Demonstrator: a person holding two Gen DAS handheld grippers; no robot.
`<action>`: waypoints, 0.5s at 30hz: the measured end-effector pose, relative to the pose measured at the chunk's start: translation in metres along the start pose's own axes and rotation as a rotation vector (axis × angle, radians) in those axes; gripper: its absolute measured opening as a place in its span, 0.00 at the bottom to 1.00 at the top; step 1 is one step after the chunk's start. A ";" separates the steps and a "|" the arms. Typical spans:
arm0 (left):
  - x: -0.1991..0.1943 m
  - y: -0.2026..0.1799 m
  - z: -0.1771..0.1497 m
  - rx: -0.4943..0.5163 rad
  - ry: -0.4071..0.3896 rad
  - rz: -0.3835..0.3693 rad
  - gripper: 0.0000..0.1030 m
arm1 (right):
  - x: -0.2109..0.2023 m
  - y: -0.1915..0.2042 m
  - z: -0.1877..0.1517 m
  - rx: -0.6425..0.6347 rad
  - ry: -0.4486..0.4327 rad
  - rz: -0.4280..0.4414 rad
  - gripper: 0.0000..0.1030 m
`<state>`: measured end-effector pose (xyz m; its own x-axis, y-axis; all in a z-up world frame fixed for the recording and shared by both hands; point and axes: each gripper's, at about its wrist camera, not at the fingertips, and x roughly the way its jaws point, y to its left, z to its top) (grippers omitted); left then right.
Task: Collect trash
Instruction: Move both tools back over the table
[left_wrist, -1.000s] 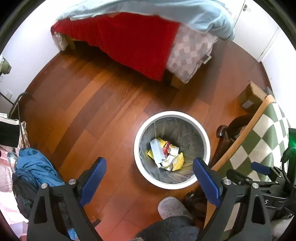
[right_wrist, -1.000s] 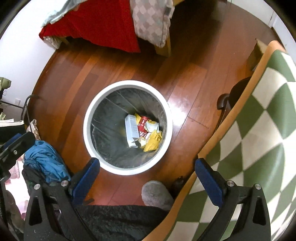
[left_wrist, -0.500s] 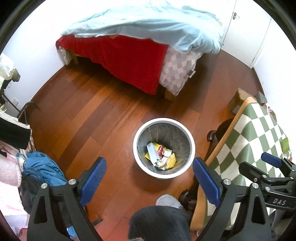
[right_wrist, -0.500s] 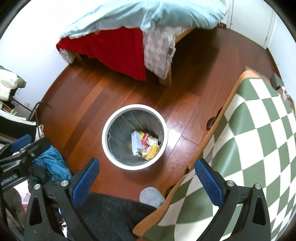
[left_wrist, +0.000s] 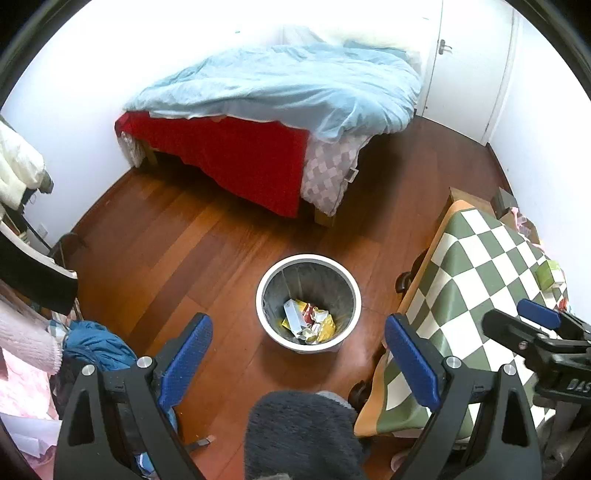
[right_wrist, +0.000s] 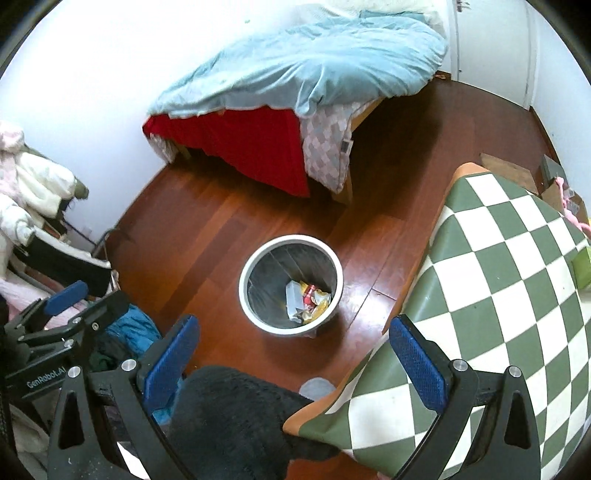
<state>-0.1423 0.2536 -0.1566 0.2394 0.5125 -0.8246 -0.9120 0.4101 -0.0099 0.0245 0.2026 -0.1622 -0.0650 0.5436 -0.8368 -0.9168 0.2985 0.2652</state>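
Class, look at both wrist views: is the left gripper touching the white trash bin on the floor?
Apart. The left wrist view shows the left gripper open and empty, with bare wooden floor between its fingers and the trash bin.

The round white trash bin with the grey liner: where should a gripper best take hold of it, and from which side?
Grip the rim of the round white trash bin, coming straight down from above, one finger inside the wall and one outside. It stands upright on the wooden floor with its mouth open, and its body looks too wide for the open left gripper to span. The side away from the green-and-white checkered table probably leaves more room.
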 end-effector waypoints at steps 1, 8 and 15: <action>-0.002 -0.006 -0.001 0.002 0.000 0.007 0.93 | -0.005 -0.004 -0.001 0.016 -0.008 0.015 1.00; 0.022 -0.079 -0.001 0.076 0.031 -0.037 0.93 | -0.040 -0.074 -0.024 0.197 -0.043 0.067 1.00; 0.077 -0.229 -0.011 0.249 0.111 -0.126 1.00 | -0.068 -0.220 -0.055 0.397 -0.043 -0.115 1.00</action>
<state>0.0811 0.1911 -0.2243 0.2951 0.3655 -0.8828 -0.7645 0.6445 0.0113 0.2094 0.0569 -0.1900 0.0538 0.5190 -0.8531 -0.6934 0.6342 0.3421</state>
